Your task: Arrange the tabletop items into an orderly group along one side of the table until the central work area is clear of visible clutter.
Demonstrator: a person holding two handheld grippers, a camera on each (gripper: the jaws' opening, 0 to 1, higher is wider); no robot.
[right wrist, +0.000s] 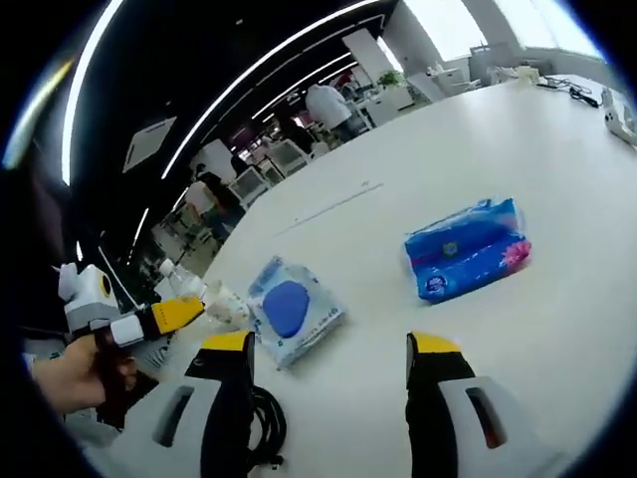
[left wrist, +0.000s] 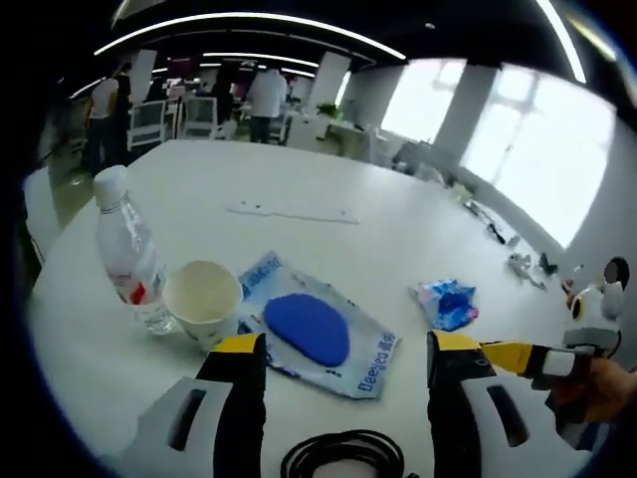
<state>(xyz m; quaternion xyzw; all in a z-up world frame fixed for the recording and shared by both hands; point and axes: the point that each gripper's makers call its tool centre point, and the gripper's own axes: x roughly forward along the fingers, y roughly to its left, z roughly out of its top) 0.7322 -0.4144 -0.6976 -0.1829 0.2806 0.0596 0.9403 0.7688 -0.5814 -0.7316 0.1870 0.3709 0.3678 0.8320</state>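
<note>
Black cable (left wrist: 343, 456) at near table edge; left gripper (left wrist: 343, 370) jaws apart, blue-oval packet (left wrist: 317, 334) dead ahead between them. Right gripper (right wrist: 328, 347) jaws apart, empty.

- The black cable coil (left wrist: 343, 456) is cut off by the bottom edge of the left gripper view; in the right gripper view it is partly hidden behind the near jaw.
- The paper cup (right wrist: 225, 304) is partly hidden behind the left gripper (right wrist: 169, 314) in the right gripper view.
- The small items (left wrist: 528, 261) by the far table edge are too small to be identified.
</note>
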